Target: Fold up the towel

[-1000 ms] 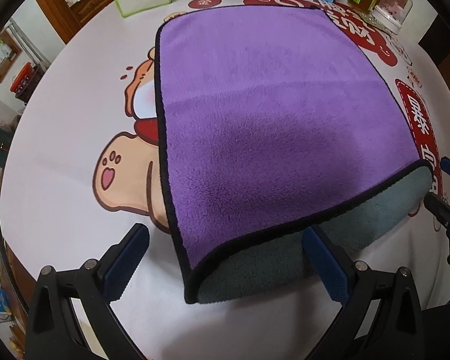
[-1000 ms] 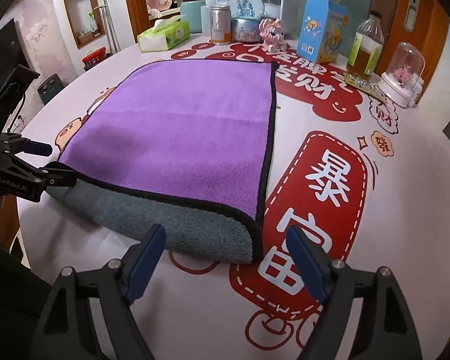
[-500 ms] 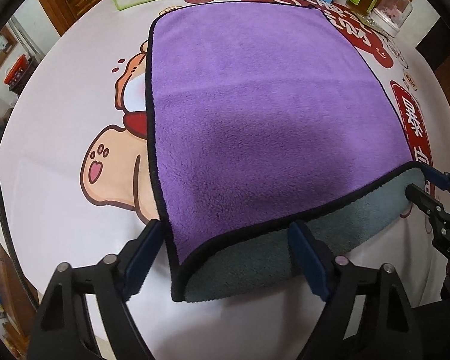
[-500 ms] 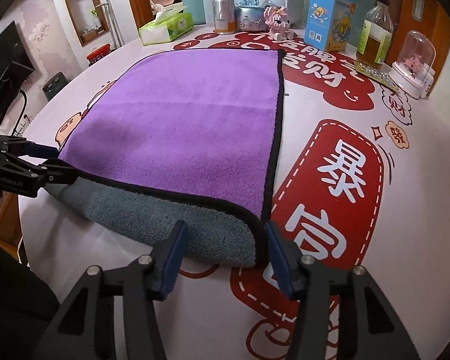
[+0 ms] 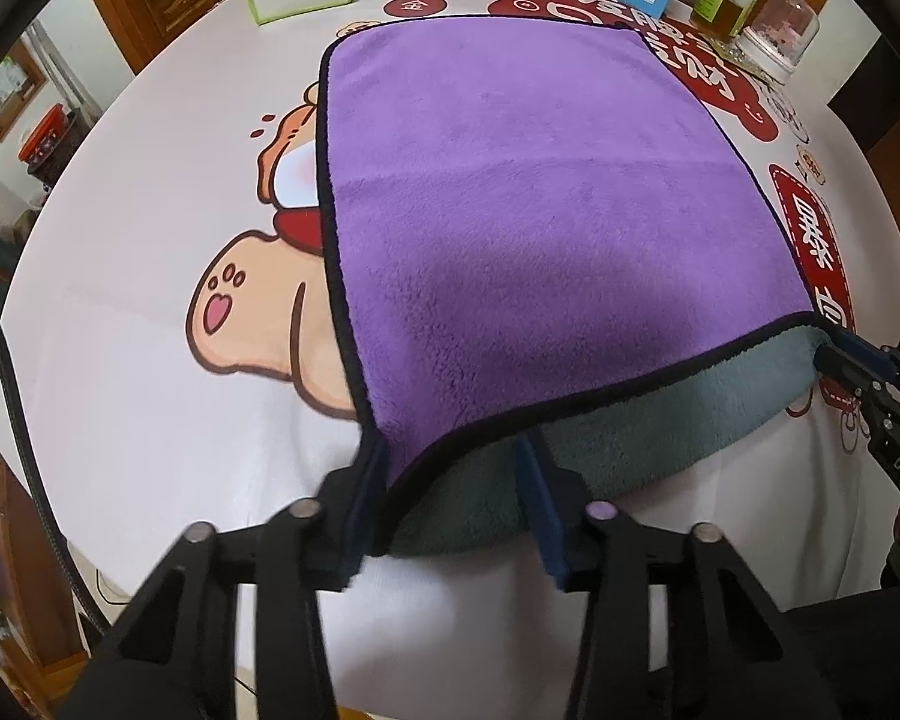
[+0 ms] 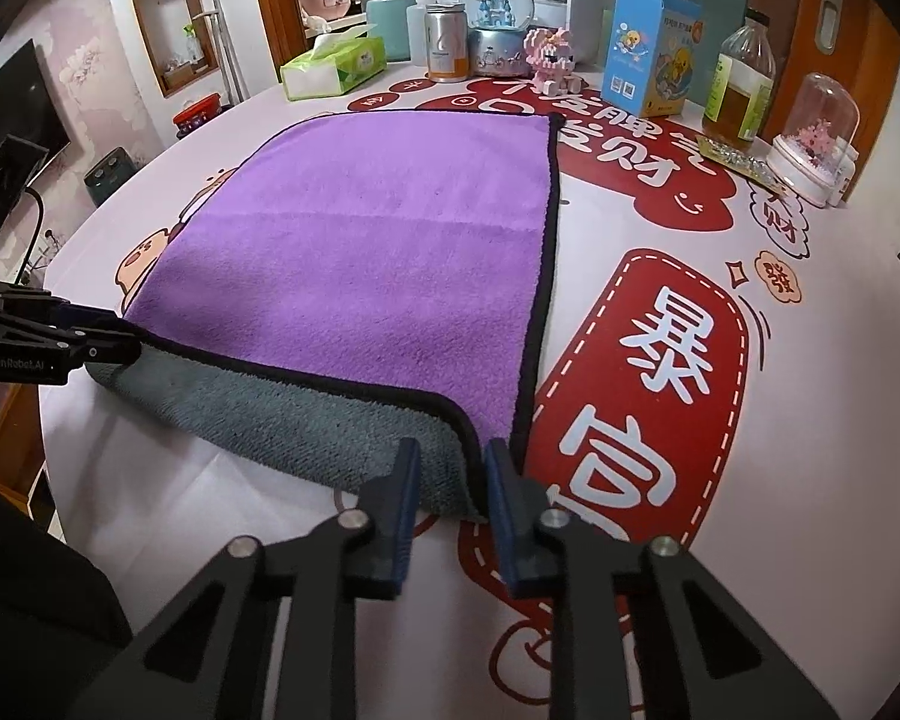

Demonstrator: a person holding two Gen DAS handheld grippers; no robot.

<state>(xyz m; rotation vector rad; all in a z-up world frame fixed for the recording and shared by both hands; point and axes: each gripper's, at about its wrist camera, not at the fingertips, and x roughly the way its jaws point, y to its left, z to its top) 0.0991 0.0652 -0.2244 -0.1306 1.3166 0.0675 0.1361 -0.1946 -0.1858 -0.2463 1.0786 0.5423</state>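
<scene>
**A:** How far along is the folding, would you say?

**B:** Barely begun. The towel (image 6: 360,252) lies flat on the round table (image 6: 810,420), purple side up, with only its near edge curled so the grey underside shows. No full fold is laid yet, though a faint crease runs across the middle.

**A:** And the 2 grippers?

**B:** Each sits at a near corner. The left gripper (image 5: 450,498) has its jaws fairly narrow, straddling the left corner, with the black hem draped over one pad. Whether it truly pinches the cloth, I cannot tell. The right gripper (image 6: 450,504) has its jaws narrow around the right corner, cloth between them, but a gap shows, so I would not call it clamped.

**A:** So what is left?

**B:** I would judge nearly everything: secure both corners, lift, carry the near edge over to the far edge, then smooth it.

**A:** The surface?

**B:** A white tablecloth printed with red banners, Chinese characters and a cartoon animal. It looks smooth, so the towel should slide easily.

**A:** The room?

**B:** Domestic. Along the far rim stand a tissue box (image 6: 336,66), a blue carton (image 6: 654,48), a bottle (image 6: 741,90) and a glass dome (image 6: 819,132), well apart from the towel. Wooden cabinets sit behind.
</scene>
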